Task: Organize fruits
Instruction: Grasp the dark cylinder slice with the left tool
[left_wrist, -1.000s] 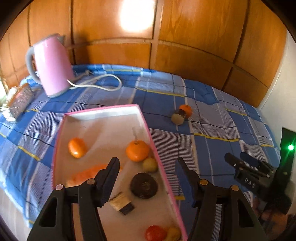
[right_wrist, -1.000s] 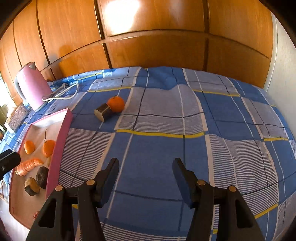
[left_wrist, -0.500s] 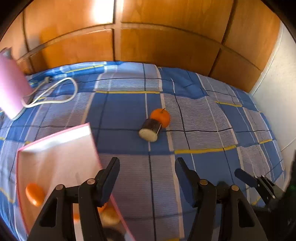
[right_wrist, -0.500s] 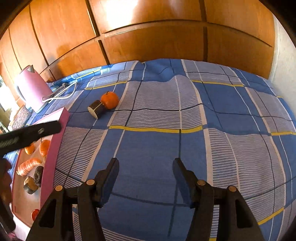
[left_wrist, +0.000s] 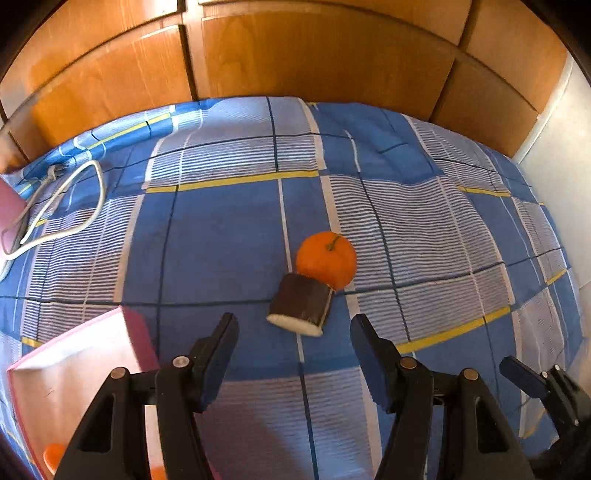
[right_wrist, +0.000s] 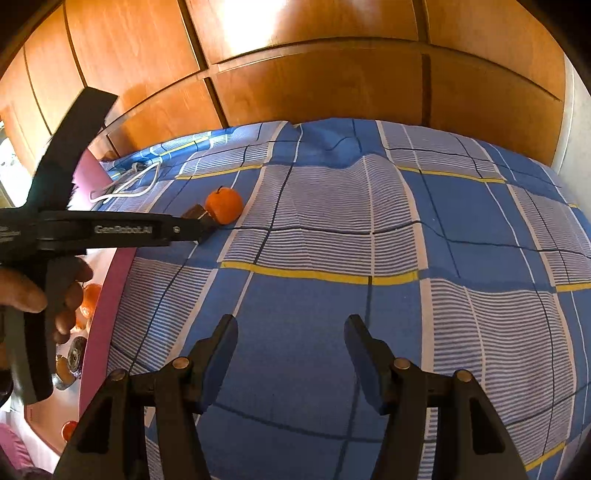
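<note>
An orange (left_wrist: 327, 259) lies on the blue checked bedspread, touching a dark cut fruit piece with a pale face (left_wrist: 301, 304). My left gripper (left_wrist: 293, 352) is open and empty, just short of that piece. The pink-rimmed tray (left_wrist: 138, 334) is at the lower left; one orange fruit (left_wrist: 53, 454) shows in it. My right gripper (right_wrist: 290, 352) is open and empty over bare bedspread. In the right wrist view the left gripper (right_wrist: 201, 225) reaches to the cut piece (right_wrist: 195, 212) beside the orange (right_wrist: 224, 205), and the tray (right_wrist: 105, 310) holds several fruits.
A white power cord (left_wrist: 51, 218) lies at the far left of the bed. Wooden wardrobe doors (left_wrist: 314, 55) stand behind the bed. A white wall (left_wrist: 565, 122) is on the right. The right gripper's fingers (left_wrist: 532, 380) show at the lower right.
My left gripper has swung right, away from the tray, and closed in on the cut piece and orange. The right gripper has moved slightly. Both stay open.
</note>
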